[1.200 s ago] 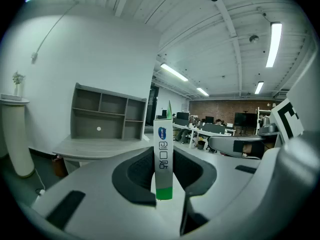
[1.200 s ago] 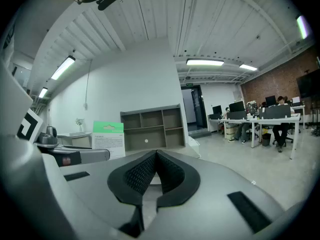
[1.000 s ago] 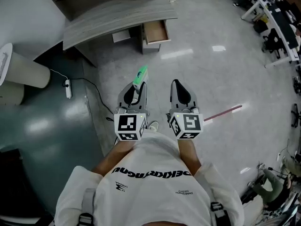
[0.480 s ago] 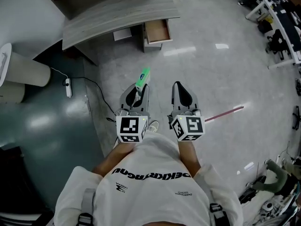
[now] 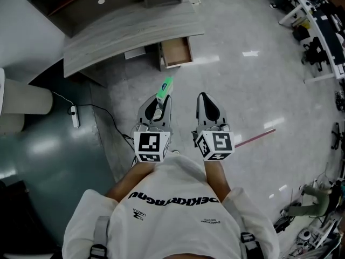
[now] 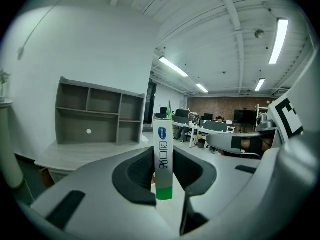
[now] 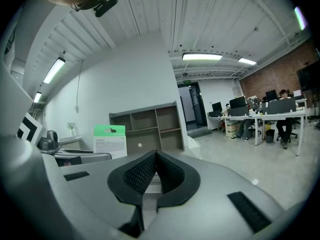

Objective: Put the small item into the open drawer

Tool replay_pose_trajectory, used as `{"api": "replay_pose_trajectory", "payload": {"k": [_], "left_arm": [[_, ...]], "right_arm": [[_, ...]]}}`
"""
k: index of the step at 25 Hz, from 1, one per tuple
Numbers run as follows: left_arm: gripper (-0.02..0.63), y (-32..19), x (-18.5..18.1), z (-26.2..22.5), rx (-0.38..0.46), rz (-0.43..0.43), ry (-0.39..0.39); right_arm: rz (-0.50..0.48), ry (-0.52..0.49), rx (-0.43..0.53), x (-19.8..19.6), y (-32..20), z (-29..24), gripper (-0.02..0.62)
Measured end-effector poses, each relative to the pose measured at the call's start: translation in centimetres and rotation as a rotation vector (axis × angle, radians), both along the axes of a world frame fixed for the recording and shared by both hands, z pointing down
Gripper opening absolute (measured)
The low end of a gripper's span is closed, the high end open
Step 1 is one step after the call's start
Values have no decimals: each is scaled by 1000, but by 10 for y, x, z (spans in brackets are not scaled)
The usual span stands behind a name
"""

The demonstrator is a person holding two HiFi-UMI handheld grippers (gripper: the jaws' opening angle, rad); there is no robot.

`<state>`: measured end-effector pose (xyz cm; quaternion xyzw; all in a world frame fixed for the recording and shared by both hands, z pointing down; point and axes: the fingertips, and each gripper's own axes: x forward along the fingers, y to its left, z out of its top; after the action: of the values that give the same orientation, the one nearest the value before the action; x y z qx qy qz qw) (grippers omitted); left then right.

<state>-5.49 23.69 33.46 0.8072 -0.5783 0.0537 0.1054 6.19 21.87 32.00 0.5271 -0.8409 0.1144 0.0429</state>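
Head view is showing the person standing on the pale floor (image 5: 253, 90), well apart from the grey table (image 5: 129, 31), with both grippers held out in front of the body. The left gripper (image 5: 160, 102) is holding the small item (image 5: 164, 88), a thin white-and-green carton, which is sticking out past the jaw tips and pointing toward the table. Left gripper view is showing the jaws set narrow and pressing on the carton's flat faces near the green band at its near end, so that it is standing upright between the pads. The right gripper (image 7: 155, 164) is hanging alongside with its jaws pressed together and nothing between them. The open drawer (image 5: 176, 50) is jutting out from under the table's near edge with its brown inside showing, and it is lying ahead of the carton, well apart from it.

The step in hand is looking like the carry: the item is gripped and not yet at the drawer. The next move is calling for closing the gap to the table, bringing the left gripper over the drawer's open top, lowering the carton inside its walls, and only then parting the jaws. Since the carton is being gripped near one end, it could be tipping if the approach is hurried.
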Motion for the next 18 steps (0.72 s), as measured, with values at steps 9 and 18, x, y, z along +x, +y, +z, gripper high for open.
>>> {"api": "replay_pose_trajectory", "payload": {"k": [9, 18], "left_arm": [[98, -96, -18, -25, 0, 69, 4], [98, -177, -31, -26, 13, 177, -17]], "right_arm": [[52, 19, -8, -24, -89, -25, 32], [125, 28, -19, -41, -167, -25, 32]]}}
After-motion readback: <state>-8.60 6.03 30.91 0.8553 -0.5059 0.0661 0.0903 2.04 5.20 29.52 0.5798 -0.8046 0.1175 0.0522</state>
